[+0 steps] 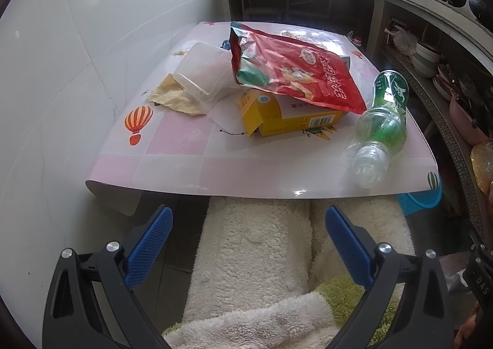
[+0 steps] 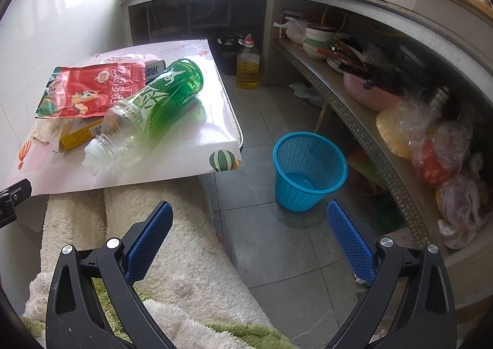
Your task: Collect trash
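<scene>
On the small table (image 1: 172, 170) lies a heap of trash: a red snack bag (image 1: 295, 71) on a yellow carton (image 1: 286, 121), a clear plastic tub (image 1: 203, 71), a crumpled yellowish paper (image 1: 175, 96) and a green-labelled empty bottle (image 1: 382, 124) on its side. The right wrist view shows the bottle (image 2: 154, 108), the bag (image 2: 92, 87) and a blue mesh bin (image 2: 308, 170) standing empty on the floor. My left gripper (image 1: 246, 235) is open, held low before the table's front edge. My right gripper (image 2: 249, 231) is open above the floor, near the bin.
A person's legs in cream fleece (image 1: 255, 244) lie under both grippers. A white tiled wall (image 1: 61, 71) bounds the table's left. A concrete counter with a shelf (image 2: 354, 96) of bowls and bags runs along the right. An oil jug (image 2: 248, 62) stands on the floor.
</scene>
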A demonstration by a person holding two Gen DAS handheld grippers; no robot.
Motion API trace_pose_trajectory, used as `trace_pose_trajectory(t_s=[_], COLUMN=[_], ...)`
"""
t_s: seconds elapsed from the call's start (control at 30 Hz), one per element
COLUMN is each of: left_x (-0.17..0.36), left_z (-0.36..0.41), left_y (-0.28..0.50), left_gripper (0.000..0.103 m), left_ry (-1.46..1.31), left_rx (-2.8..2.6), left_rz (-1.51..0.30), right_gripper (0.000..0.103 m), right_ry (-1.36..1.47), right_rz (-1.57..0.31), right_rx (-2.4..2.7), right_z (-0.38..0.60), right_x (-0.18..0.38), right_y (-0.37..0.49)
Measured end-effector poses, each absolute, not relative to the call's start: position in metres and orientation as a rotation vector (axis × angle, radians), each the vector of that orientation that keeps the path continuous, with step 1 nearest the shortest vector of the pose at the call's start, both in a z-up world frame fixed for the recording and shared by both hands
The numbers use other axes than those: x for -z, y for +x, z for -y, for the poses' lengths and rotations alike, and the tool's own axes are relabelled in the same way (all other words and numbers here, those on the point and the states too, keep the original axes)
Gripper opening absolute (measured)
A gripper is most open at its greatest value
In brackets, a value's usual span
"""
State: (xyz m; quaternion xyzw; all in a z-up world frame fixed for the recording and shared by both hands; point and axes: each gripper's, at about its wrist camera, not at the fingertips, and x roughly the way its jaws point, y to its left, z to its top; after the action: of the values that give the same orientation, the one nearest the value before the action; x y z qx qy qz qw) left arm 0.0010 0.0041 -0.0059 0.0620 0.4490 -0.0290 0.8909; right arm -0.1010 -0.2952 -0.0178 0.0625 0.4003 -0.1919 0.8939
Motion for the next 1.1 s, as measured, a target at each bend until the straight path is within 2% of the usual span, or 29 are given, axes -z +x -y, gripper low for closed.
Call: trace_pose_trajectory(t_s=[1.1], left_x=[0.0128], left_z=[-0.0071], left_y=[0.0080], left_gripper=[0.097], left_ry=[0.141], left_rx=[0.036], left_rz=[-0.967], right_gripper=[0.095], right_ry=[0.136], right_rz=[-0.839], right_rx=[0.397], right_z=[0.2955], right_x=[0.0237], right_y=[-0.0976])
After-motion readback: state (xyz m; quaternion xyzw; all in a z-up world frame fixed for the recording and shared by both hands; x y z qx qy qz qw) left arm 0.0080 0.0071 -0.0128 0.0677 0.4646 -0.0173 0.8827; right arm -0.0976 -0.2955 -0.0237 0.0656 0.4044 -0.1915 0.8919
